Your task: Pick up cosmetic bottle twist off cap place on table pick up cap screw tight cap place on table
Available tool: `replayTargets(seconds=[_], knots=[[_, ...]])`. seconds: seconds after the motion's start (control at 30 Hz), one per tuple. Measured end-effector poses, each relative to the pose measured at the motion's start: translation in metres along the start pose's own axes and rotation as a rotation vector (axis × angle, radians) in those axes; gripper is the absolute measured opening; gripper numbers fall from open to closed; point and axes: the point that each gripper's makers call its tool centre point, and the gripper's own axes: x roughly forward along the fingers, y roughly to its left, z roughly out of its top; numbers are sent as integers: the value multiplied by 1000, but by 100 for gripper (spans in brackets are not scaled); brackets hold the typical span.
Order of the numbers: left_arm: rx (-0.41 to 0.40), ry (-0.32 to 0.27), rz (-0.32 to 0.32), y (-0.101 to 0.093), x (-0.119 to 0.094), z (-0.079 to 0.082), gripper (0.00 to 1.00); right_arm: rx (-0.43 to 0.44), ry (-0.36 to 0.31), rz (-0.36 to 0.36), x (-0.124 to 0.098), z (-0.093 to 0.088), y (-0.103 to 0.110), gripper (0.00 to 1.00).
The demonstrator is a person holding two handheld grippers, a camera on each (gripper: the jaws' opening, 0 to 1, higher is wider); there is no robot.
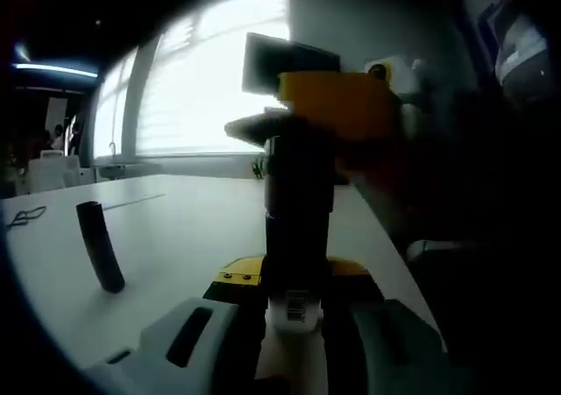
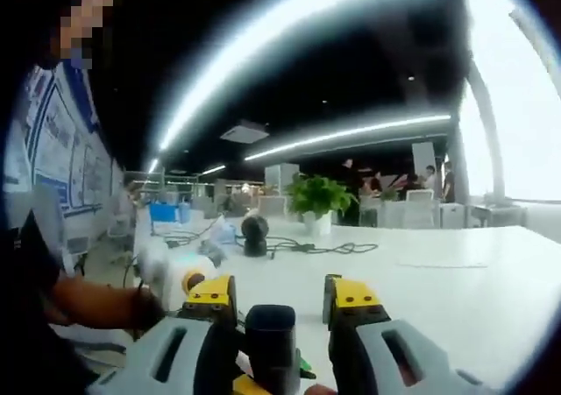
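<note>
Bottle (image 1: 298, 237) is held upright at centre frame, clenched at its base by the left claw (image 1: 294, 312) so the cap (image 2: 270, 329) can be turned. At lower centre, that cap is grasped by the right claw (image 2: 273, 325), above the tabletop (image 1: 166, 229).

Both views sit low and close over the white table (image 1: 175, 229), sharing the dark bottle (image 1: 298, 229).
</note>
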Motion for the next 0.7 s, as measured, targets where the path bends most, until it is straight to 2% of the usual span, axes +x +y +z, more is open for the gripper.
replayTargets(seconds=[0.17,0.23,0.27,0.3,0.4,0.57,0.7], knots=[[-4,-1,-2,0,0,0,14,6,39,137,2,-1,7,36],[-5,-1,-3,0,0,0,14,15,39,168,3,0,5,36],[-6,-2,-4,-1,0,0,14,5,36,211,3,-1,9,36],[-7,-2,-7,-1,0,0,14,11,41,205,4,-2,5,38],[-6,-2,-10,-1,1,0,14,8,46,246,5,-4,7,38],[-7,-2,-14,0,1,-1,14,-31,77,343,5,-13,14,38],[-9,-3,-14,1,1,-1,14,-19,90,416,4,-18,15,36]])
